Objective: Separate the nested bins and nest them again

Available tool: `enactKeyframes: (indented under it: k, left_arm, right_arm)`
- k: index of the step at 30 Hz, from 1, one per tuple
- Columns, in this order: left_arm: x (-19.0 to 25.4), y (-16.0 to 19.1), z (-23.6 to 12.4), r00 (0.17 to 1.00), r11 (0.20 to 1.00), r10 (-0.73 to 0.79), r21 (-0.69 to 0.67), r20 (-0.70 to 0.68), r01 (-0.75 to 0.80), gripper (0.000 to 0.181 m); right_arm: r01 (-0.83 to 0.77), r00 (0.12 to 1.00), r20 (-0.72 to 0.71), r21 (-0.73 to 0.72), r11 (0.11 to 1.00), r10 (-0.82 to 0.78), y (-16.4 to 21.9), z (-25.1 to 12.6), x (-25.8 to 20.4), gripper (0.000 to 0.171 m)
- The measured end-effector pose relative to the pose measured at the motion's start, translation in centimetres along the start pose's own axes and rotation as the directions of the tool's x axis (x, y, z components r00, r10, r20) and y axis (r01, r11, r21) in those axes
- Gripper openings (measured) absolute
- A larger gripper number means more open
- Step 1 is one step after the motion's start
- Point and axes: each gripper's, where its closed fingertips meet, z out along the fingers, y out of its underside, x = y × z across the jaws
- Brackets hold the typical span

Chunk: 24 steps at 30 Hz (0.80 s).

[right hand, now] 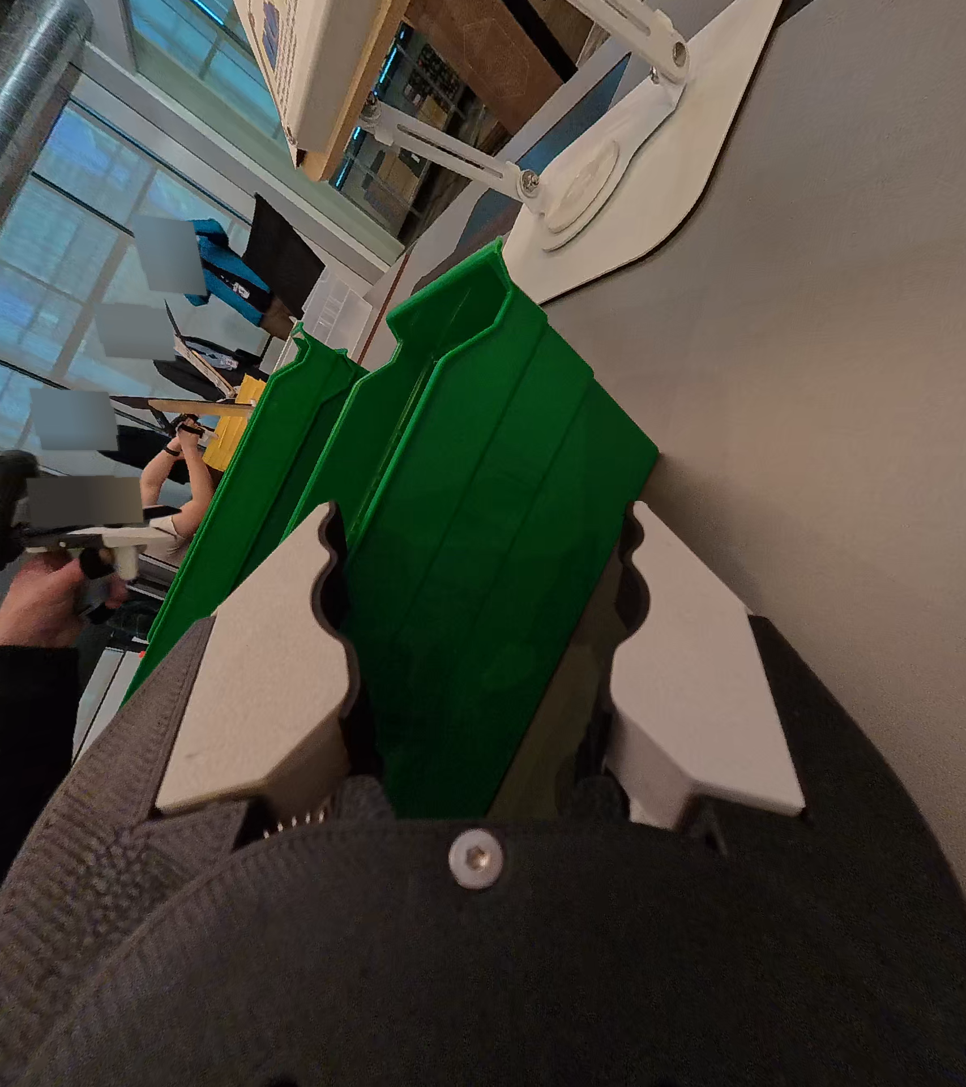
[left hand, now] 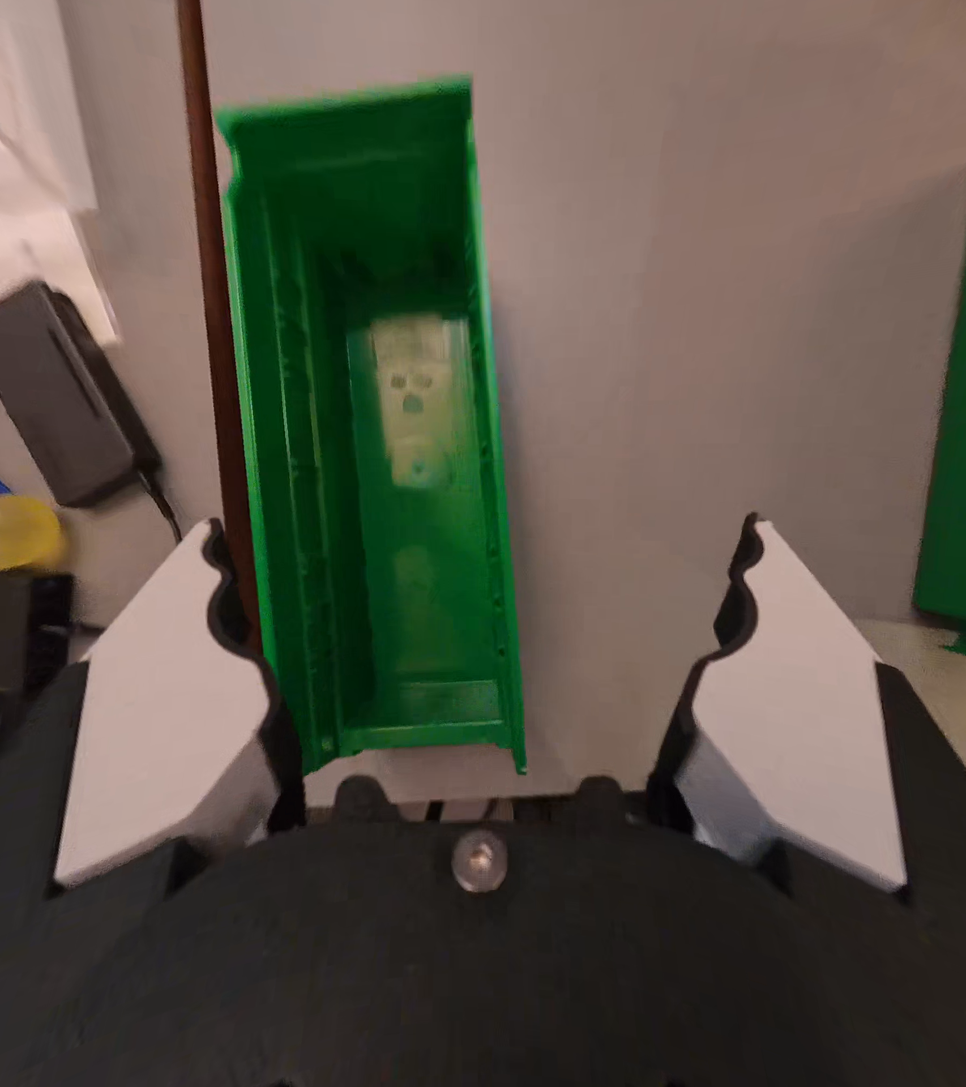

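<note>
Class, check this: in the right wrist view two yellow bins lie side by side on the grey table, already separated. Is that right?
Not quite: the two bins are green, not yellow, as the right wrist view shows. They do lie side by side, separated, on the grey table.

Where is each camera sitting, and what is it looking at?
Left wrist view: sits on the left gripper, looking along its open fingers into a green bin on the grey table; only the gripper's own fingers show.
Right wrist view: sits on the right gripper, rolled sideways, looking along a nearer green bin between its fingers; a second green bin stands beyond, and a hand with a dark sleeve shows at left.
Shared: green bins and grey table; whether it is the same bin, I cannot tell.
</note>
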Motion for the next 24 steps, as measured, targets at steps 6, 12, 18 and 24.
enactKeyframes:
  k: [6, 12, 18, 24]
  left_arm:
    - [-2.3, 4.8, 4.3, 0.998, 0.969, -0.069, -0.236, -0.003, 0.066, 0.158]
    - [-3.2, 5.1, 4.6, 0.998, 0.965, -0.056, -0.256, 0.027, 0.061, 0.132]
    - [-1.9, 5.2, 4.2, 1.0, 0.967, -0.012, -0.255, -0.012, 0.008, 0.121]
    - [-0.9, 7.6, 5.9, 0.999, 0.93, 0.035, -0.365, -0.023, -0.041, 0.159]
  right_arm:
    - [0.002, 1.0, -0.002, 0.0, 1.0, -0.002, 0.0, 0.0, 0.0, 0.093]
    - [-0.001, 1.0, 0.002, -0.001, 1.0, 0.001, 0.0, 0.1, 0.0, 0.093]
    - [0.0, 1.0, 0.002, -0.003, 1.0, 0.0, 0.0, 0.1, 0.0, 0.093]
    - [0.002, 1.0, 0.003, -0.006, 1.0, -0.002, 0.1, 0.1, -0.1, 0.092]
